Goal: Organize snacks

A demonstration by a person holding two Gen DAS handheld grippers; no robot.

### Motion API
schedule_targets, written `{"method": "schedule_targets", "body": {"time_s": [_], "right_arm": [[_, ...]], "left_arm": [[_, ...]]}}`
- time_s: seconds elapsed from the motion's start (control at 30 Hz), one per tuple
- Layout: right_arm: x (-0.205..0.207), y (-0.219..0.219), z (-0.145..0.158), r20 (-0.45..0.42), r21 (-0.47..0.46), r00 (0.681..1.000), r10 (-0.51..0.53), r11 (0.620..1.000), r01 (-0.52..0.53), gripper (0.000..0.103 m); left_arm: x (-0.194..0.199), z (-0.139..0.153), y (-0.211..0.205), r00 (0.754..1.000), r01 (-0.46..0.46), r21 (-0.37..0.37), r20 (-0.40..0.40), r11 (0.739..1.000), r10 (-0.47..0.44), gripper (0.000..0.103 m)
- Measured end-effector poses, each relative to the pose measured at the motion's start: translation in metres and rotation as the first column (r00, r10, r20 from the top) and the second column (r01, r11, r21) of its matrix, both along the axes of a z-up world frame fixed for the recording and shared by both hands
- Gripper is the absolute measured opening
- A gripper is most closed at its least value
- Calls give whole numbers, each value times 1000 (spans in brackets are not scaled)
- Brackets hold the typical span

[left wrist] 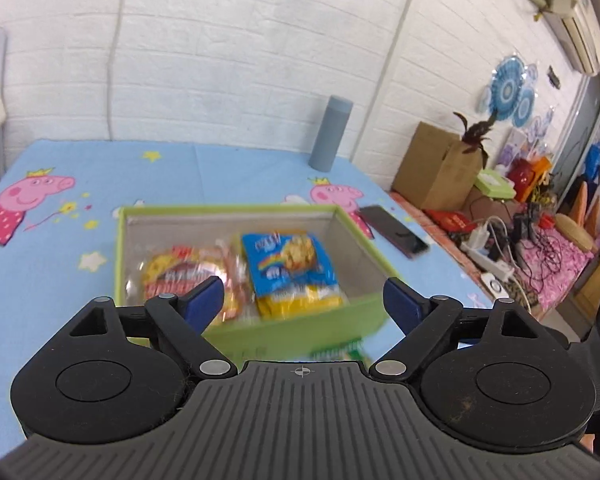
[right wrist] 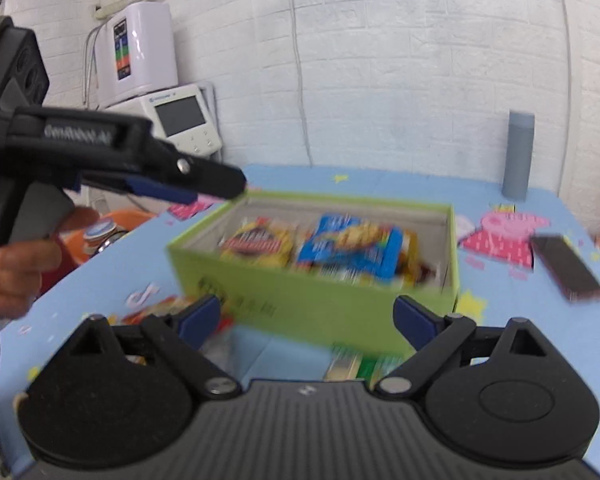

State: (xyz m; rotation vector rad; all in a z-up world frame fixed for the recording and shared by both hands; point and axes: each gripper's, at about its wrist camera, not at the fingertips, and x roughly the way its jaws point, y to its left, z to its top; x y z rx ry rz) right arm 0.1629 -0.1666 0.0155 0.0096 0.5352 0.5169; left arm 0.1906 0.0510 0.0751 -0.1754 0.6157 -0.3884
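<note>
Right wrist view: both your left gripper [right wrist: 204, 188] and right gripper [right wrist: 306, 316] gape wide and empty, snack packets [right wrist: 340, 246] already inside the green box [right wrist: 300, 300]; loose packets [right wrist: 348, 364] just before the box are blurred, so a hasty grab may miss.

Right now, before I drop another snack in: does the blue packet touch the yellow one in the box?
Touching. The left wrist view shows the blue packet lying against the yellow packet, no gap between them, inside the green box.

Lived-in home room, cartoon tablecloth [left wrist: 60, 272], air conditioner [left wrist: 576, 12] (cluttered side shelf)
</note>
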Motion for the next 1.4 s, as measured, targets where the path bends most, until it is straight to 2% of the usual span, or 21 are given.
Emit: {"method": "schedule_targets", "body": {"time_s": [0.17,0.3,0.43,0.53,0.6,0.67,0.73,0.8,0.93,1.0,1.13,1.2,1.3,1.4], "right_arm": [[-69,14,-40,-105,18,994,0,1000,2,94],[-104,28,-60,-147,-5,989,-4,1000,4,94],[-120,42,-57,-116,-30,993,-23,999,20,94],[-118,62,-51,-96,10,992,78,997,-77,94],[-112,86,-53,-110,14,982,157,988,-156,94],[-105,109,-59,-117,-2,970,213,977,-215,94],[-97,128,-67,-139,-27,962,236,970,-242,94],[-97,142,-72,-142,-73,960,239,965,-251,94],[-113,137,-65,-99,-110,978,183,975,-194,94],[-123,129,-64,-109,-106,981,159,980,-171,94],[-132,126,-69,-191,-25,956,224,972,-233,94],[-130,130,-69,-200,19,946,255,966,-257,94],[-121,137,-69,-202,33,940,276,961,-275,94],[-115,134,-68,-187,-8,950,251,966,-257,94]], "left_arm": [[-60,-40,22,995,-66,-3,-79,998,65,79],[-94,-73,46,974,-149,-21,-178,989,143,78],[-116,-93,70,947,-241,-11,-223,970,233,78],[-117,-102,85,932,-274,-37,-257,961,256,75],[-113,-105,91,929,-271,-49,-276,961,247,74],[-111,-111,95,926,-265,-63,-297,962,235,69],[-107,-115,97,921,-263,-76,-317,962,226,63],[-102,-116,99,922,-258,-83,-319,963,219,61],[-90,-117,102,935,-209,-98,-310,973,170,61],[-85,-118,100,939,-198,-96,-306,976,160,61],[-84,-118,93,945,-180,-65,-289,982,154,60],[-88,-118,91,945,-168,-63,-293,984,143,58],[-99,-118,86,945,-146,-79,-306,986,116,57],[-111,-117,78,948,-119,-70,-306,990,93,57]]}}
